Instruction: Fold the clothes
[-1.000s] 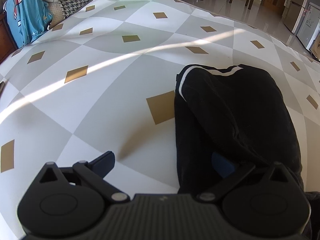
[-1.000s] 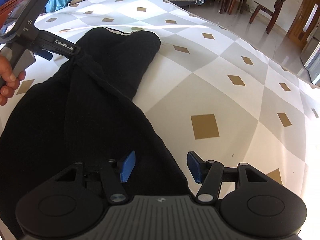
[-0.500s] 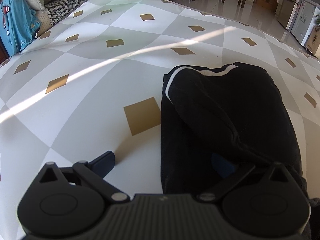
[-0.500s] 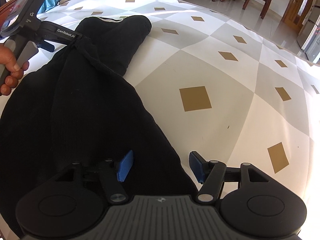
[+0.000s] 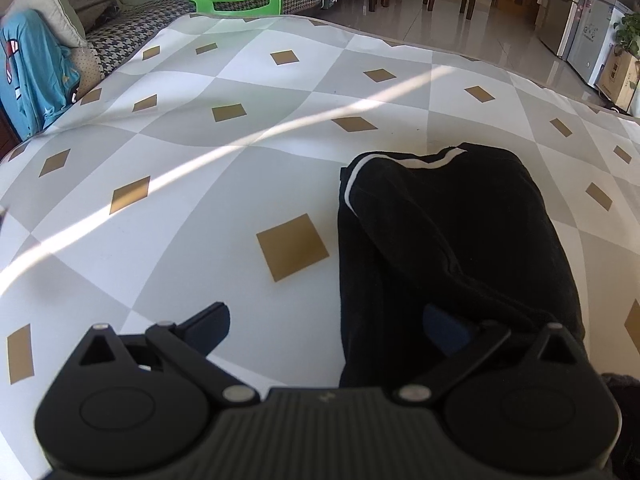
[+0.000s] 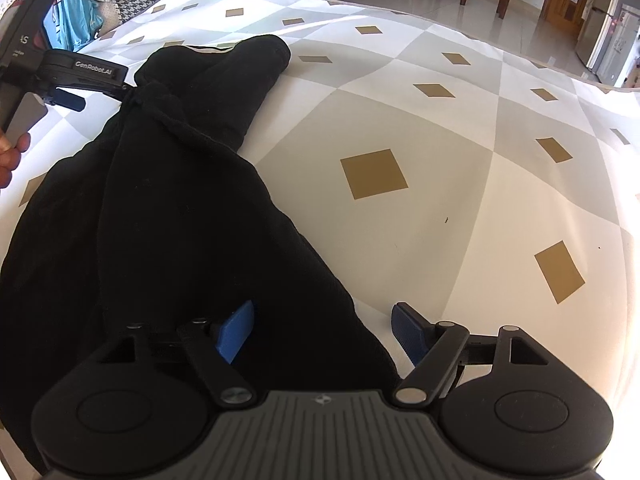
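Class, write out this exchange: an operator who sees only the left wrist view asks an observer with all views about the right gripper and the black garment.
Operator: What is the right gripper doing?
Observer: The right gripper is open and straddles the garment's edge, one finger over cloth and the other over the mat.
Operator: How does the cloth sit at my gripper?
Observer: From the right wrist view, it bunches into a tight knot against one finger of the left gripper.
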`<action>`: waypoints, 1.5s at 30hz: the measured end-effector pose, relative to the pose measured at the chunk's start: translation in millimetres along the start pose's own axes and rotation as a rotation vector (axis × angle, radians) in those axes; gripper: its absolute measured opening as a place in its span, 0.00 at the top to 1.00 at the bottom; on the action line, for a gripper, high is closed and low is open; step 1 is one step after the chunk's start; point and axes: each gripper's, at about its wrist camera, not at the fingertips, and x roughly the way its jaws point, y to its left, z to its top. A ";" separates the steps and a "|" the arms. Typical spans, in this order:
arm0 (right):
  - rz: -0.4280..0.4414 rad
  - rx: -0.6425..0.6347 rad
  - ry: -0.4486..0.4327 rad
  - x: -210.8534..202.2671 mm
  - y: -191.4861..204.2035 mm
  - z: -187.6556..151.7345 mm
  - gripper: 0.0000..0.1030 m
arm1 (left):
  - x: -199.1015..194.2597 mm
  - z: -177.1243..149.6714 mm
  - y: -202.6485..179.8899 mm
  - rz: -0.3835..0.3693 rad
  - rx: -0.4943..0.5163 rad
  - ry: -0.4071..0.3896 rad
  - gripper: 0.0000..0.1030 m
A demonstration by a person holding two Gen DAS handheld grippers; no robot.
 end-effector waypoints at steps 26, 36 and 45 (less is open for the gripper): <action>-0.070 0.159 -0.147 -30.3 29.4 -24.3 0.93 | -80.1 -171.2 6.8 -0.077 0.097 0.143 0.00; 0.061 0.240 -0.294 -84.5 49.0 -24.5 0.93 | -89.7 -181.5 24.4 -0.043 0.039 0.132 0.00; 0.221 0.187 -0.370 -113.5 99.3 -25.3 0.93 | -99.0 -188.7 34.0 -0.012 0.035 0.114 0.00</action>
